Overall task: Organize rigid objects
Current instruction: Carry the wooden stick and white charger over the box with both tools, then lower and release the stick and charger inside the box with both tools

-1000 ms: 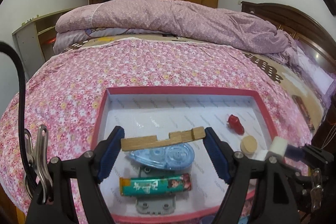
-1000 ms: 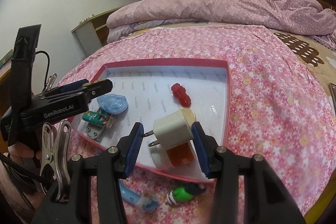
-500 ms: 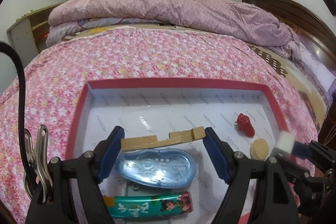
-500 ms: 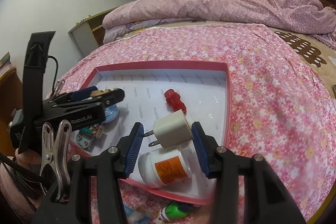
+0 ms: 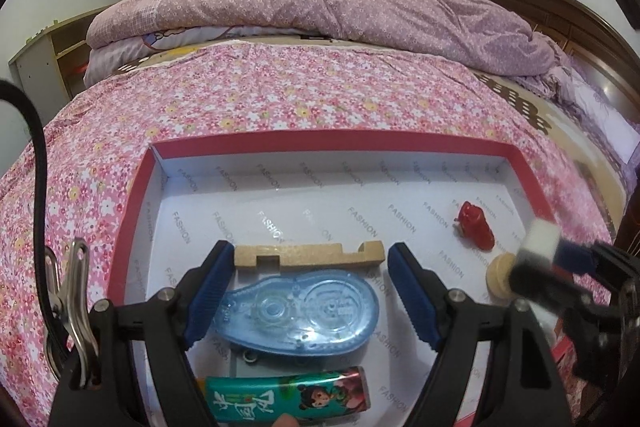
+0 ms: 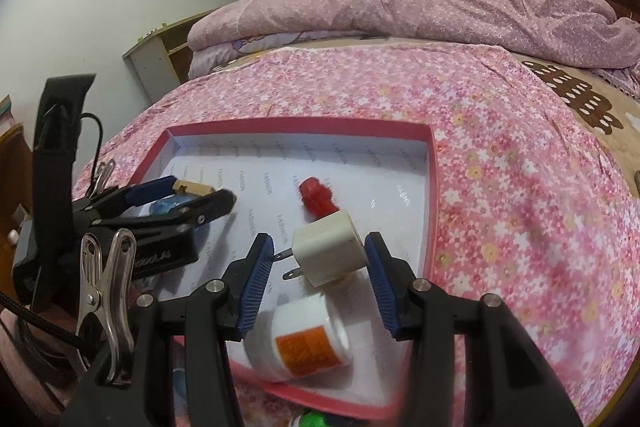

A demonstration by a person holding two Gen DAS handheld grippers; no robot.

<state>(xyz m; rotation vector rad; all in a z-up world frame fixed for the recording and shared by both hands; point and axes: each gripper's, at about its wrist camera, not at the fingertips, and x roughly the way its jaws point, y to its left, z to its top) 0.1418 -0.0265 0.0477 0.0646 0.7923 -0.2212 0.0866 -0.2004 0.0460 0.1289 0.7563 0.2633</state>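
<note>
The left gripper [image 5: 309,269] holds a flat wooden strip [image 5: 308,254] by its two ends, pressed between the ribbed blue pads [image 5: 208,297]. The strip is pale, with a matte grain, a square notch cut near one end and a hook shape near the other. It hangs over the floor of the tray [image 5: 132,211]. Just under it lies a correction tape dispenser [image 5: 298,311] of clear blue plastic, rounded like a drop, with two wheels visible inside. Closer to the camera lies a glossy green tube [image 5: 288,401] with a cartoon girl printed on it, and a grey metal part is partly hidden between the two.

The right gripper [image 6: 320,259] is closed on a white charger plug [image 6: 330,253], a smooth plastic cube with two thin metal prongs which point to the left pad. The plug is held tilted above the tray's near right corner. Below it lies a white plastic bottle [image 6: 300,341] on its side, with an orange label; it is blurred. Farther in the tray rests a small red figure [image 6: 316,197] of shiny, lumpy plastic. In the left view a round wooden disc [image 5: 498,273] sits near this figure.

The tray is a shallow cardboard box lid, red on its rim and white inside, printed with the repeated word FASHION. It lies on a pink bedsheet [image 6: 520,187] with small flowers. Behind it, a purple quilt [image 5: 320,7] is folded thick.
</note>
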